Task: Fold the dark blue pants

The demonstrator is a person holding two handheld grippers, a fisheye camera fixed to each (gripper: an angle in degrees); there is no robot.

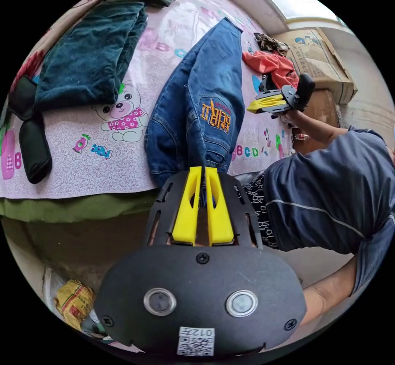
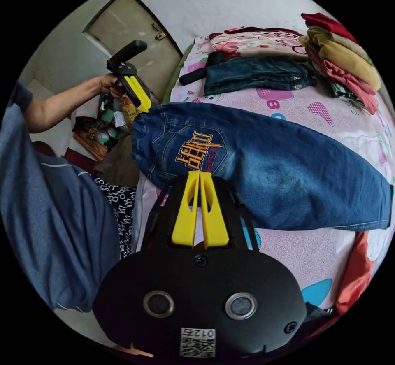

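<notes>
Left gripper view: dark blue denim pants with an orange embroidered pocket (image 1: pixel 205 93) lie folded lengthwise on a pink cartoon-print bedsheet (image 1: pixel 103 151). The left gripper (image 1: pixel 202 170) pinches their waistband edge.

Right gripper view: the right gripper (image 2: pixel 199 174) has its yellow jaws together at the pants' waist edge (image 2: pixel 263 163); whether it grips is unclear.

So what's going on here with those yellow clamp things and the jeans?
A person is folding clothes on a bed with two hand-held tools. The blue jeans lie folded lengthwise, leg on leg. The left tool and the right tool both sit at the waist end with jaws nearly closed; whether either grips the denim is unclear. Folded dark pants and stacked clothes lie nearby.
</notes>
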